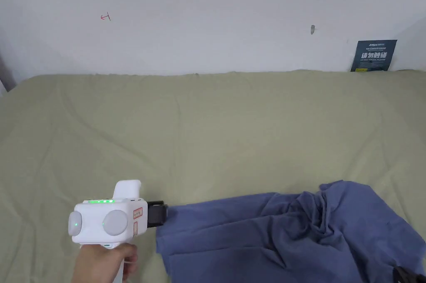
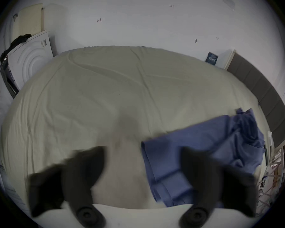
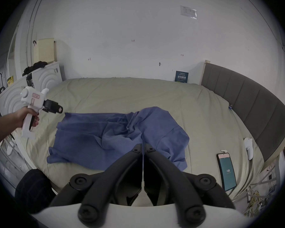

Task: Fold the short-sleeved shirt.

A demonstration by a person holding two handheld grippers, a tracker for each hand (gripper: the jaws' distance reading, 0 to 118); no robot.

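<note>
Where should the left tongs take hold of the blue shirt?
Best guess: the flat straight edge of the blue shirt nearest the left tongs, approached from the left. That end lies smooth; the far end is bunched.

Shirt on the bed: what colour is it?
The shirt is plain blue, with no pattern; the right gripper view shows it best.

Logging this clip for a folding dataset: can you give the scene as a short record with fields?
surface: bed, olive sheet
shirt: blue, crumpled, unfolded, on the near part of the bed
left tongs: open, at the shirt's left edge, not clamped
right tongs: shut, empty, above the shirt
also on bed: phone
</note>
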